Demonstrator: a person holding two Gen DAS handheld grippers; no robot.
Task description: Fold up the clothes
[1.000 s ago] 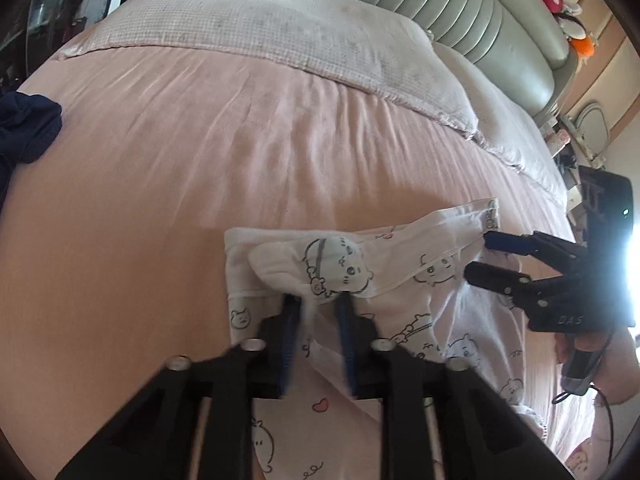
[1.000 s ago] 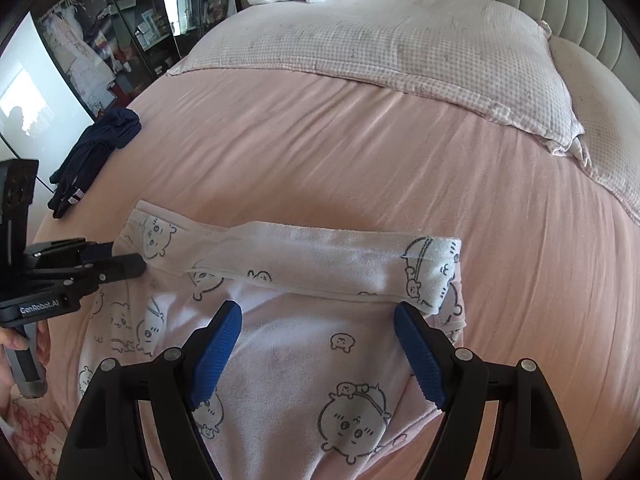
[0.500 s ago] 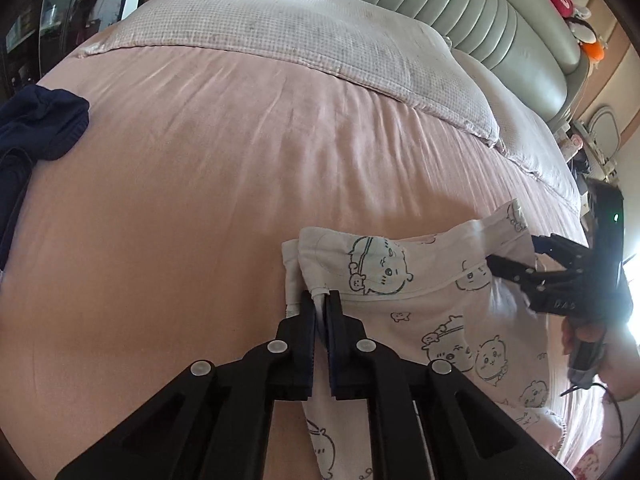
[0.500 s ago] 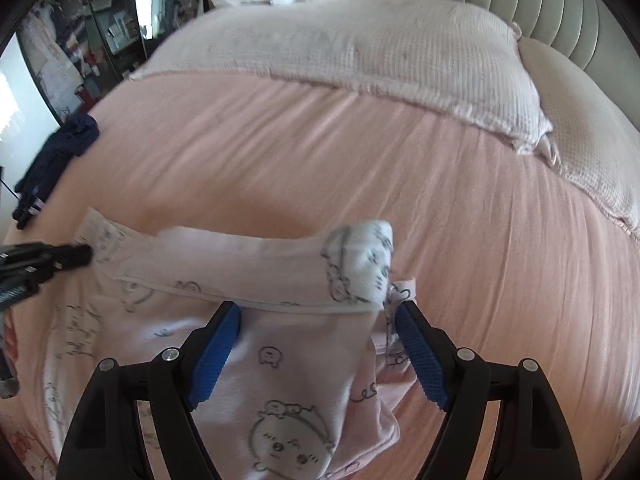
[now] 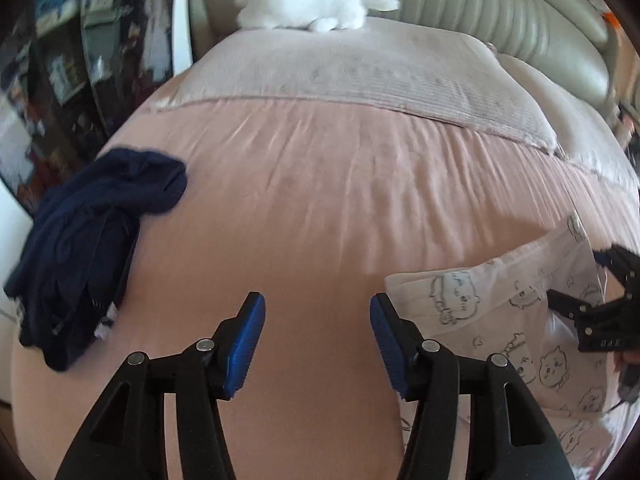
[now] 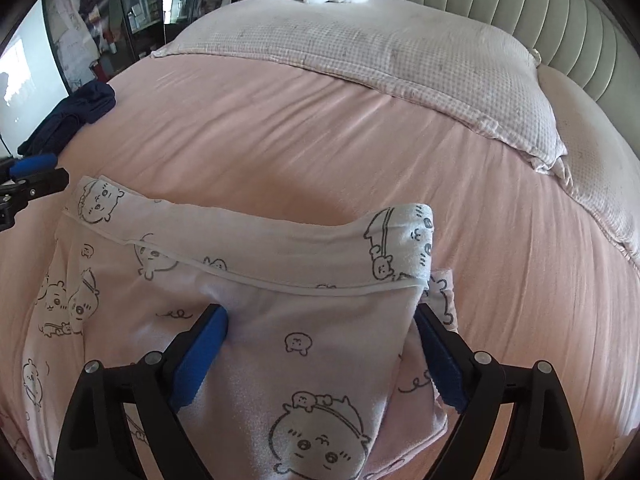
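The cartoon-print garment [image 6: 256,320] lies between the right gripper's [image 6: 320,344] spread jaws — unclamped; the left gripper [image 5: 316,336], also spread, hovers just beside its edge over the pink bedsheet [image 5: 320,208].

The right gripper [image 6: 320,344] stands with its blue-padded jaws spread wide around the white cartoon-printed cotton garment [image 6: 256,312] — its top band folded over — on the pink bedsheet [image 6: 320,140]. At the far left edge the left gripper [image 6: 30,176] shows just beside the garment's corner. A navy crumpled garment [image 6: 72,116] lies beyond — well apart.
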